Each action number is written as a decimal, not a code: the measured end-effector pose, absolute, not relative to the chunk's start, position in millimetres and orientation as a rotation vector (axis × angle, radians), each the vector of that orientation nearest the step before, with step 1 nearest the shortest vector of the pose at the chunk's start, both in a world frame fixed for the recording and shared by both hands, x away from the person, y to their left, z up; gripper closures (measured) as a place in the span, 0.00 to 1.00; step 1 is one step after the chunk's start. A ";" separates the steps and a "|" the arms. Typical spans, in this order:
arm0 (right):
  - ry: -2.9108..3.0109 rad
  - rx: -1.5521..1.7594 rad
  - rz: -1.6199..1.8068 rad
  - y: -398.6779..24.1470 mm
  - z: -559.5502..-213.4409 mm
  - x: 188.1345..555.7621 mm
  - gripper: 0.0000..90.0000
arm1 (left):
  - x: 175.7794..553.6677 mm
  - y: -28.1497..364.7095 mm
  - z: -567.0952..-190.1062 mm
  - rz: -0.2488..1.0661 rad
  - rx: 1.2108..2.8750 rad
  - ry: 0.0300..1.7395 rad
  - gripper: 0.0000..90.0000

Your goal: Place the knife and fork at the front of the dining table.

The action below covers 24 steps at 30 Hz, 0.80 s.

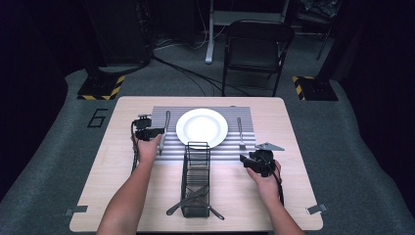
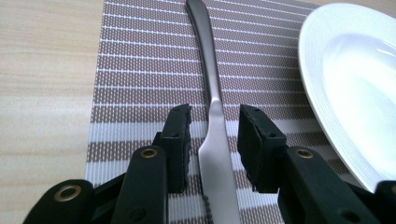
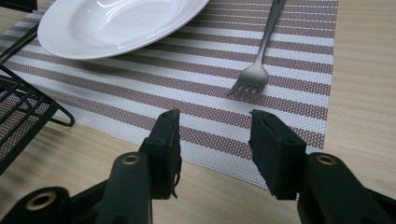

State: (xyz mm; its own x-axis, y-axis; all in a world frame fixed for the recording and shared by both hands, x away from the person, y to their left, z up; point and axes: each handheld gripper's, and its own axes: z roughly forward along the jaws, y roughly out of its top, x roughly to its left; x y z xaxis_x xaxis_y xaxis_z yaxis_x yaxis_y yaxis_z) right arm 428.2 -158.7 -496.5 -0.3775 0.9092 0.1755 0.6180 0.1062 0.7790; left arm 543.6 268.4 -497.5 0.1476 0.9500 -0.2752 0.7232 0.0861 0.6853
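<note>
Knife (image 2: 215, 140) flat on the placemat (image 2: 140, 70), untouched between the left gripper's (image 2: 215, 126) parted jaws.

A silver table knife (image 2: 215, 140) lies flat on the striped placemat (image 2: 140, 70), left of the plate (image 2: 327, 70).

Your counter (image 1: 147, 205) is lit from above, the room behind is dark; the plate (image 2: 355, 84) glares, near edges blur.

This is looking like a lab or recording studio rather than a home. A small wooden table (image 1: 122, 196) is standing on grey carpet (image 1: 352, 147) in a dark room, cables (image 1: 186, 73) are trailing across the far floor, a folding chair (image 1: 257, 49) is waiting beyond, and hazard-striped stand bases (image 1: 100, 88) are flanking the table.
</note>
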 end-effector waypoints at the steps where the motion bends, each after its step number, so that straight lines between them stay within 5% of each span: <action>1: 2.041 1.495 1.160 -158.2 -496.8 428.2 0.59 | 541.6 269.0 -496.8 0.386 1.697 1.615 0.70; 24: 2.025 1.513 1.158 -161.1 -497.1 425.4 0.57 | 491.9 281.4 -473.8 0.439 1.801 1.446 0.60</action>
State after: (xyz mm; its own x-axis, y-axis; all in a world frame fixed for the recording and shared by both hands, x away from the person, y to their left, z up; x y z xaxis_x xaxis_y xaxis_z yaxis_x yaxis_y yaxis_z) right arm 425.4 -161.1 -497.1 -0.3622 0.9143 0.1816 0.6201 0.0909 0.7793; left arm 491.9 281.4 -473.8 0.2960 0.9354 -0.1932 0.6701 -0.0593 0.7399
